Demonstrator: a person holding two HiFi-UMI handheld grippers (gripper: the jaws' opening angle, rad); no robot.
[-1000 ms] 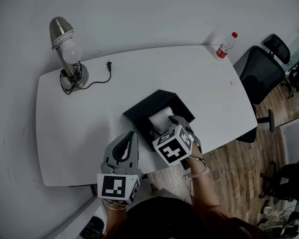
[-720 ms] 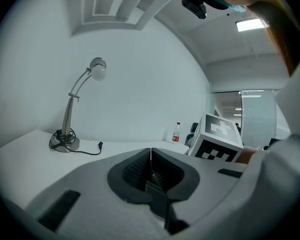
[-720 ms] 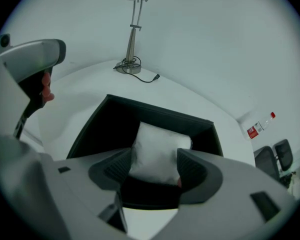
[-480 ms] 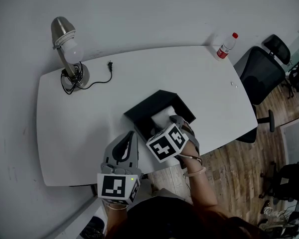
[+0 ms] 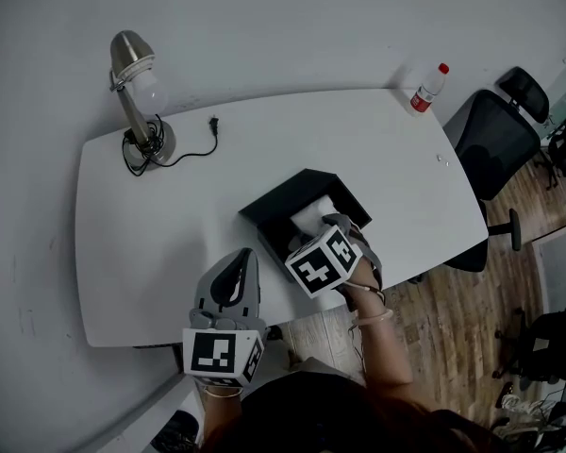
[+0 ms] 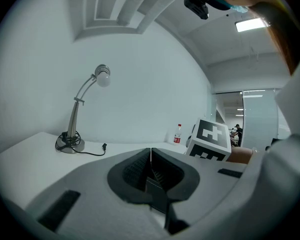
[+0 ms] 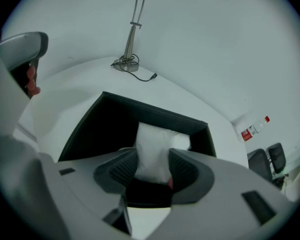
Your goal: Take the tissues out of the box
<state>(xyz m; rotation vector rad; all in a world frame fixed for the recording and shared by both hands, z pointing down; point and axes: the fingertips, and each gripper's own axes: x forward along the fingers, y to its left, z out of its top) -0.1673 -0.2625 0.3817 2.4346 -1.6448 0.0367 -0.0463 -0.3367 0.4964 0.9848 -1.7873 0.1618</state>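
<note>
The tissues (image 7: 154, 146) sit in the open black box (image 5: 267, 221), a white wad standing up toward its right side. The box is out on the near-middle of the white table (image 5: 377, 149), turned corner-on to the person.

The right gripper (image 7: 152, 165) is down in there, tipped steeply over the box's near rim. Its jaws have just been closing, and both ribbed pads now meet the sides of the white wad, pinching it between them. The right hand (image 5: 366, 274) comes in from the table's near edge with bands round the wrist, and the gripper's marker cube faces up toward the head camera.

The left gripper (image 5: 237, 274) hangs back near the box's left corner but clear of it, over the front edge of the table and pointing roughly level across the top. Its jaws are pressed together with nothing between them.

Further out, a desk lamp (image 5: 137, 88) stands at the far left corner of the table. Its cord is coiled round the base and the plug (image 5: 212, 124) lies loose on the surface. A water bottle (image 5: 428, 87) with a red cap and label is upright at the far right corner. Off the table to the right is a black office chair (image 5: 495, 135) on a wooden floor.
</note>
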